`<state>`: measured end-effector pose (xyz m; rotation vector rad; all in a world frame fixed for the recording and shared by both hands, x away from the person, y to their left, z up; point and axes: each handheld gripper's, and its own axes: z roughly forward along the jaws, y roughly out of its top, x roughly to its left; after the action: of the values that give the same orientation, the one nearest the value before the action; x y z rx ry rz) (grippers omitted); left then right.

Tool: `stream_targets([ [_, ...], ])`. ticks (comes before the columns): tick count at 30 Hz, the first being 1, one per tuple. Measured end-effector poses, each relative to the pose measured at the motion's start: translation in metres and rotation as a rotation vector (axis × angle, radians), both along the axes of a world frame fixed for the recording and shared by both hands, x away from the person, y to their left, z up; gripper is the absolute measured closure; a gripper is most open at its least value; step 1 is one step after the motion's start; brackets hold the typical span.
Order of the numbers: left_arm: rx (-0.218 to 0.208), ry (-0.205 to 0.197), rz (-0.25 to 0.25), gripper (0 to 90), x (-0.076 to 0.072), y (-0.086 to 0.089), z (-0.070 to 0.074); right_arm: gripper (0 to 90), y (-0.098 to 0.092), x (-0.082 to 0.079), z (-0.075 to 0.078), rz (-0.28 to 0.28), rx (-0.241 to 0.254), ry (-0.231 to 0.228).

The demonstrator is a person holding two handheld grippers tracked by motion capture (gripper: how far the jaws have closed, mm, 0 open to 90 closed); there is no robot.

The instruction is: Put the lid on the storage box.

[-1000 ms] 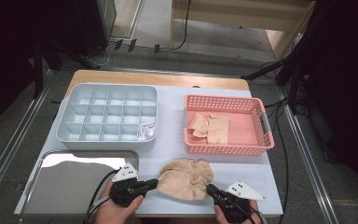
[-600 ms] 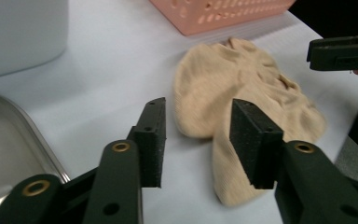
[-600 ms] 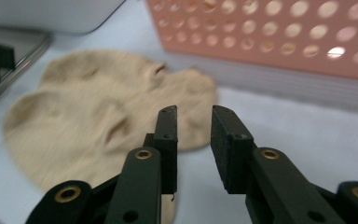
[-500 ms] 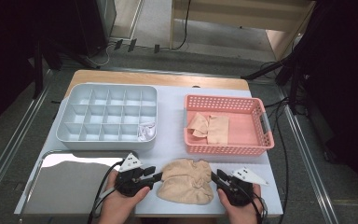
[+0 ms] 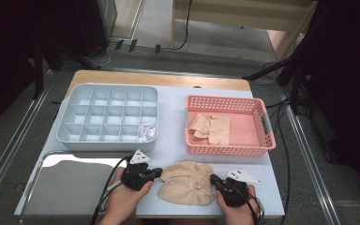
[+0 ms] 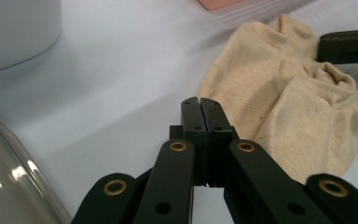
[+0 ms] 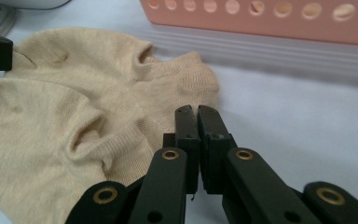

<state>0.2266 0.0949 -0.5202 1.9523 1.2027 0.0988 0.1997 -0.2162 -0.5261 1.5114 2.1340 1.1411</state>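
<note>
Nearest us, our left gripper (image 5: pixel 157 172) sits just left of the beige sock bundle (image 5: pixel 186 183), jaws pressed together on nothing after closing just now. Our right gripper (image 5: pixel 214 180) sits at the bundle's right edge, jaws likewise just closed and empty (fabric beside them, not between). Left of the bundle lies a metal tray (image 5: pixel 65 187). Beyond the bundle stand a grey compartment box (image 5: pixel 110 117) and a pink basket (image 5: pixel 227 126) holding beige cloth (image 5: pixel 211 130).

Beige socks (image 5: pixel 186 183) showing soft, matt knitted cloth; pink basket (image 5: pixel 225 150) looking like perforated plastic; grey divider box (image 5: pixel 75 140) appearing smooth plastic; tray (image 5: pixel 70 187) shining like polished metal.
</note>
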Motion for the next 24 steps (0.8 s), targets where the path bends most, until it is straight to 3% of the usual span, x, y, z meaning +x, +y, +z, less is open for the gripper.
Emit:
stream_targets([
  [3, -0.014, -0.012, 0.025, 89.4, 0.004, 0.0, -0.002, 85.5, -0.002, -0.001, -0.001, 0.004, 0.003, -0.006],
  [6, -0.02, -0.047, 0.037, 77.0, 0.001, 0.002, 0.0, 75.3, -0.005, -0.002, 0.0, 0.0, 0.031, -0.028],
  [11, -0.083, -0.1, 0.036, 66.6, -0.016, 0.013, 0.009, 73.1, -0.013, -0.02, 0.006, -0.023, 0.045, -0.057],
  [17, -0.138, -0.127, -0.003, 62.4, -0.04, 0.017, 0.012, 73.4, -0.015, -0.039, 0.0, 0.0, 0.07, -0.04],
  [21, -0.125, -0.133, -0.024, 58.5, -0.051, 0.011, 0.011, 72.4, -0.008, -0.041, -0.003, 0.002, 0.104, -0.028],
  [24, -0.01, -0.199, -0.04, 57.7, -0.061, -0.003, 0.01, 71.2, 0.0, -0.042, -0.004, 0.017, 0.07, -0.025],
])
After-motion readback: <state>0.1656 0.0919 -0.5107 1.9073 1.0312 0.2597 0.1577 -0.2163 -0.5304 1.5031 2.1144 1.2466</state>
